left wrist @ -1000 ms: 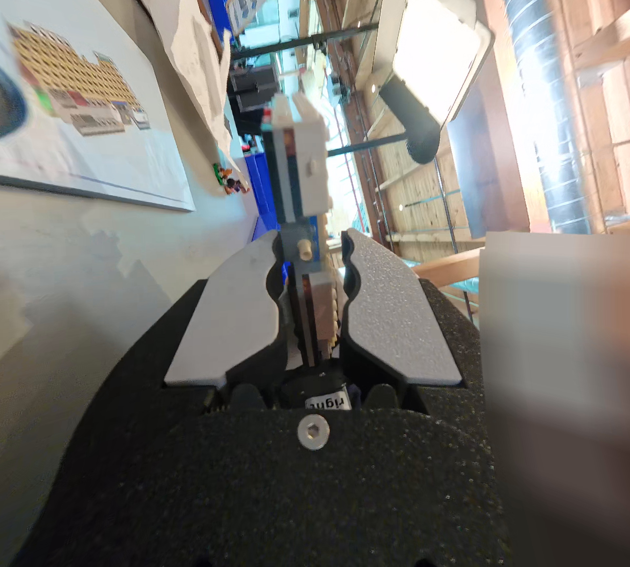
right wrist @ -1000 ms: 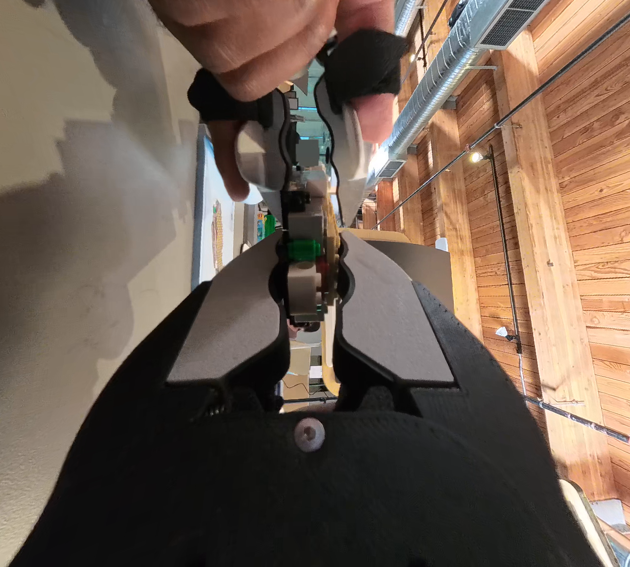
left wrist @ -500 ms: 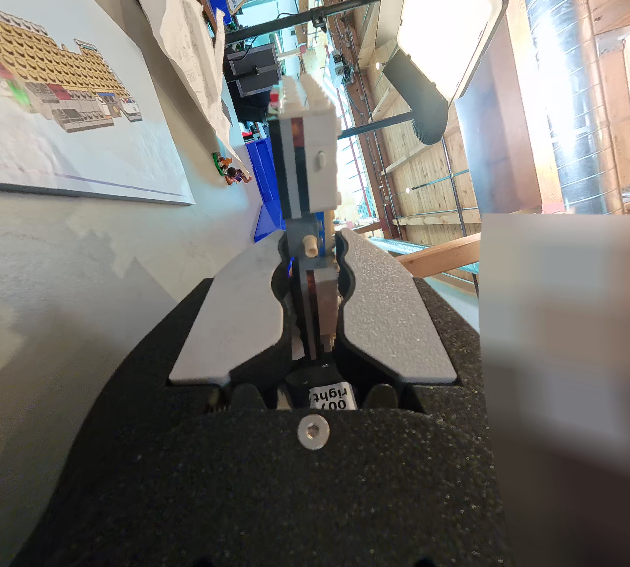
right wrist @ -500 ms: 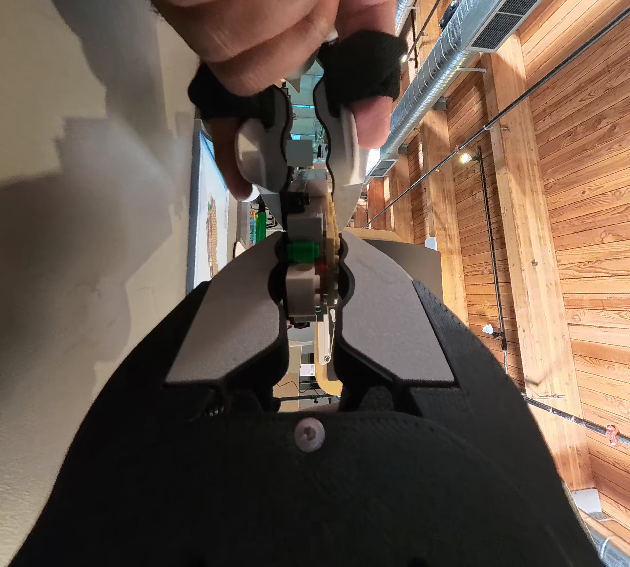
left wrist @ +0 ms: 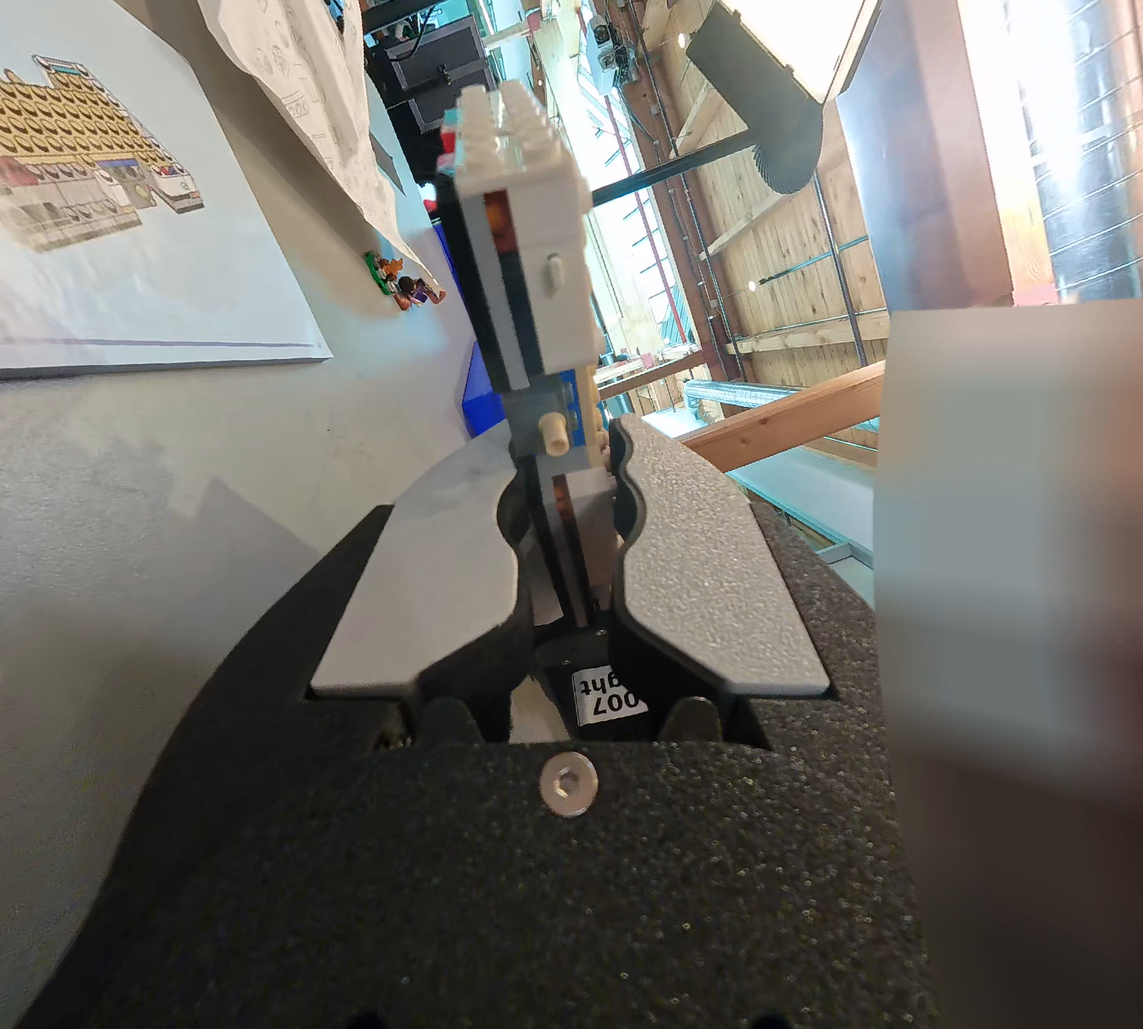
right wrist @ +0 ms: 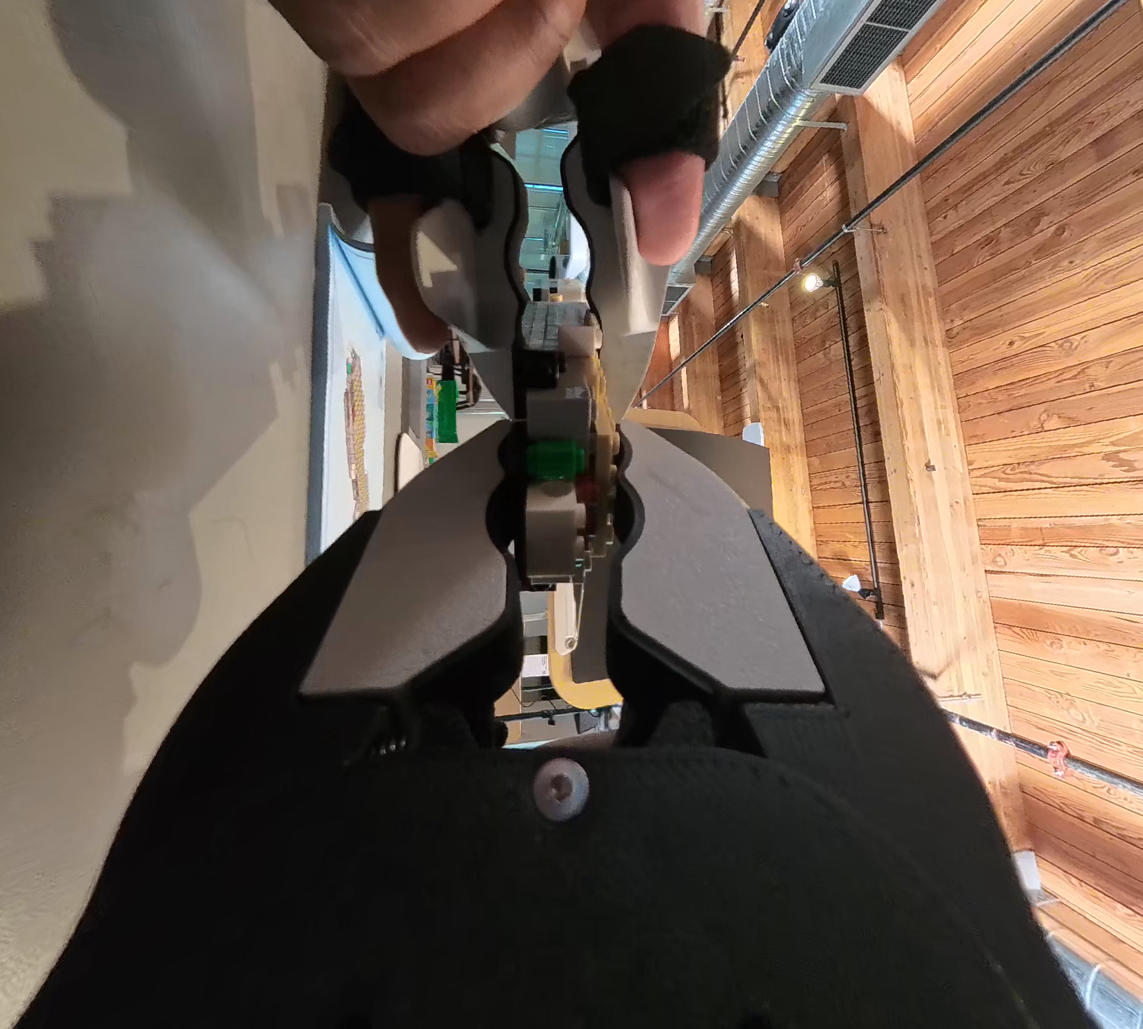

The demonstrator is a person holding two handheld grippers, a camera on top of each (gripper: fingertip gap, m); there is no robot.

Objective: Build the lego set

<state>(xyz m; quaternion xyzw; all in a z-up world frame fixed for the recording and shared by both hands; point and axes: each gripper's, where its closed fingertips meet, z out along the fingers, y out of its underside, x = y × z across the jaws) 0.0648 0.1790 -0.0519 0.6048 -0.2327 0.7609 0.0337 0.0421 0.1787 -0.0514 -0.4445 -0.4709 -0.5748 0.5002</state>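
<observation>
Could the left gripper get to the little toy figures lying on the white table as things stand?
Probably not right away: the left gripper is closed on a white and grey toy brick assembly that juts out in front, between it and the toy figures on the table.

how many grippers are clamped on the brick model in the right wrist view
2. The right gripper holds the brick model at its near end; the left gripper, in a hand, holds its far end.

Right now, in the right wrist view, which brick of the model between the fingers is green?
The small green brick at the tips of the right gripper, between two grey bricks; no other is green.
</observation>
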